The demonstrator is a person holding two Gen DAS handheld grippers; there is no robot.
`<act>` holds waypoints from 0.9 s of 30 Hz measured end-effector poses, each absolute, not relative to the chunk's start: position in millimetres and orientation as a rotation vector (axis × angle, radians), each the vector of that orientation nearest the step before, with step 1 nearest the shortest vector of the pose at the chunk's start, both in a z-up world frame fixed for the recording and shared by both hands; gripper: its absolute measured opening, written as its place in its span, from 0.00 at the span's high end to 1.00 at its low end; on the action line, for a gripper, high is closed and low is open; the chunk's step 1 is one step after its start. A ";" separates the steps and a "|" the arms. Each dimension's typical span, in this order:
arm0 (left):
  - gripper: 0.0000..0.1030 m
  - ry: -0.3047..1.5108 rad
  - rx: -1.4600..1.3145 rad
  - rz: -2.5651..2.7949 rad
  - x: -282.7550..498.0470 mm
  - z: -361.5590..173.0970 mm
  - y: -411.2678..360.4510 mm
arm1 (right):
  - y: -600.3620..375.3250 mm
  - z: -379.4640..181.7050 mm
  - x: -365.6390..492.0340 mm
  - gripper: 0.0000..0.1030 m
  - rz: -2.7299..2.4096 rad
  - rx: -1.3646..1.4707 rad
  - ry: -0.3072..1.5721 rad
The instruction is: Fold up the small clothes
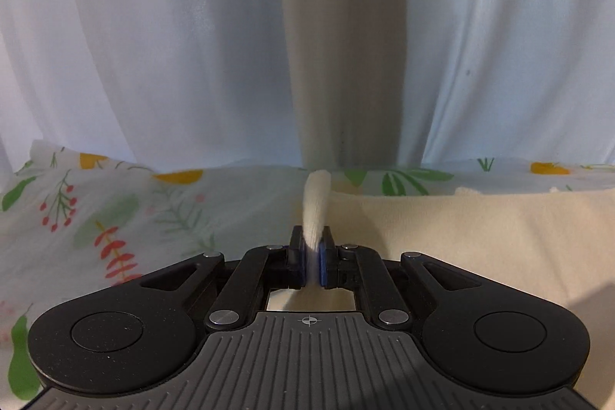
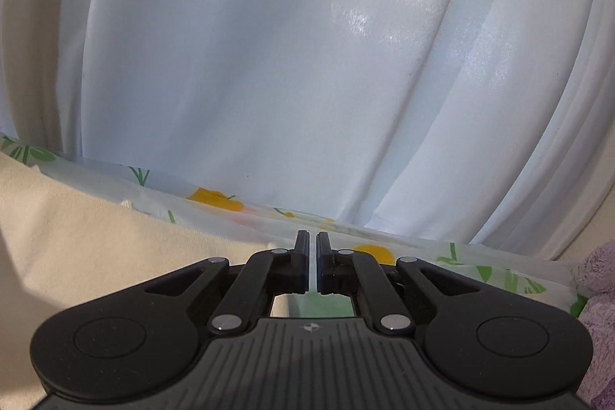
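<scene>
White curtains (image 1: 153,45) hang behind a floral sheet (image 1: 96,218). One cream garment (image 1: 480,237) lies flat at right centre, its edge pinched upright in the left tool (image 1: 311,248). The right tool (image 2: 312,256), nearly closed, holds nothing beside one purple towel (image 2: 599,294).

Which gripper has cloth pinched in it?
The left gripper: cream cloth sticks up between its fingers. The right gripper is shut with nothing between.

A cream garment (image 1: 480,229) lies spread on the floral sheet, one edge pinched upward.
</scene>
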State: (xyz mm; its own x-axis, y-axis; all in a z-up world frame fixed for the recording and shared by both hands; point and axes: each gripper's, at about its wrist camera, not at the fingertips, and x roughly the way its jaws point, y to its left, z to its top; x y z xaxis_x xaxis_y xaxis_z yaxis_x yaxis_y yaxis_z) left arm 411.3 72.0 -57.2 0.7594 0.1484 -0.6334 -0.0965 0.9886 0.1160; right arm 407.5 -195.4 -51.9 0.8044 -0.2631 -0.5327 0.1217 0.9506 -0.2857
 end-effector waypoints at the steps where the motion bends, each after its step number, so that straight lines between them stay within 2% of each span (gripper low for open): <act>1: 0.89 0.713 0.079 0.138 411.9 -62.8 72.9 | -198.3 -56.1 409.4 0.97 -0.209 -0.221 0.631; 2: 0.87 0.717 0.076 0.141 411.2 -64.8 74.3 | -200.6 -57.5 409.3 0.97 -0.205 -0.202 0.647; 6: 0.68 0.713 0.024 0.133 399.8 -53.0 77.1 | -205.3 -46.1 389.8 0.96 -0.148 -0.109 0.606; 9: 0.47 0.707 -0.023 0.104 385.0 -43.4 77.1 | -199.3 -40.8 371.2 0.95 -0.036 -0.049 0.585; 11: 0.46 0.698 -0.014 0.080 379.2 -40.2 71.2 | -186.7 -45.8 359.2 0.92 0.029 -0.052 0.595; 13: 0.43 0.705 0.007 0.065 376.3 -39.6 63.5 | -179.5 -52.5 355.8 0.79 0.064 -0.074 0.614; 15: 0.38 0.718 0.010 0.039 374.0 -41.6 57.4 | -175.3 -59.2 354.3 0.74 0.078 -0.081 0.636; 20: 0.34 0.752 0.012 0.041 369.6 -54.1 53.0 | -182.9 -69.9 349.7 0.74 0.050 -0.038 0.639; 24: 0.26 0.727 0.048 0.055 363.5 -62.3 56.8 | -191.3 -72.8 341.6 0.74 -0.045 -0.109 0.620; 27: 0.21 0.719 0.039 0.116 356.1 -63.2 73.5 | -198.7 -70.2 333.2 0.69 -0.162 -0.162 0.609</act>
State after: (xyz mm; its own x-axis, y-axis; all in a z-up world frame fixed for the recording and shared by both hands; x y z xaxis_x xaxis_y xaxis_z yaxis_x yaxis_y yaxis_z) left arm 356.1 73.5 -63.2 0.7462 0.1195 -0.6549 -0.0930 0.9928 0.0752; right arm 333.2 -198.7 -70.2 0.8081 -0.1987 -0.5545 0.1034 0.9746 -0.1986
